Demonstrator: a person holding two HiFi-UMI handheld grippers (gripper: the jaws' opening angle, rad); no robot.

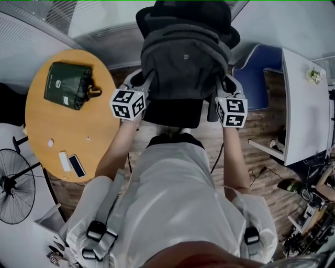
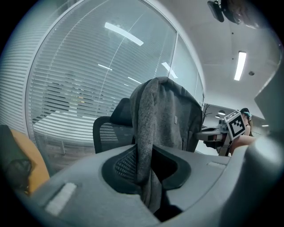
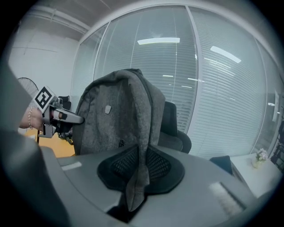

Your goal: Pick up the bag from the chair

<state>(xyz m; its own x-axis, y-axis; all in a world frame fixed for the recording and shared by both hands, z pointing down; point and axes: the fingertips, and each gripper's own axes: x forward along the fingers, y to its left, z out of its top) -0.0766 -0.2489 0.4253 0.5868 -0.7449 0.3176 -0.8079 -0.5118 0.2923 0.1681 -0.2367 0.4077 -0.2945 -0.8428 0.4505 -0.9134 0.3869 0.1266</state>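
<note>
The grey bag (image 1: 183, 57) is being held upright between the two grippers, in front of the backrest of the black chair (image 1: 184, 14). Whether its base is touching the seat cannot be told. In the left gripper view, the jaws of the left gripper (image 2: 148, 177) are being pressed together on a grey strap (image 2: 144, 146). This strap is hanging down from the top of the bag (image 2: 171, 113) and is being pinched between the mesh pads. In the right gripper view, the jaws of the right gripper (image 3: 137, 177) are likewise being closed on the other strap (image 3: 143, 146), whose loose end is dangling below the pads. The bag's body (image 3: 113, 119) is being seen just beyond these jaws, with the chair (image 3: 175, 128) behind it. In the head view, the left gripper (image 1: 142, 82) and the right gripper (image 1: 225, 86) are being kept at the bag's lower corners, one on each side. A round wooden table (image 1: 63, 125) is being seen to the left, with a green pouch (image 1: 68, 84) lying on it.
</note>
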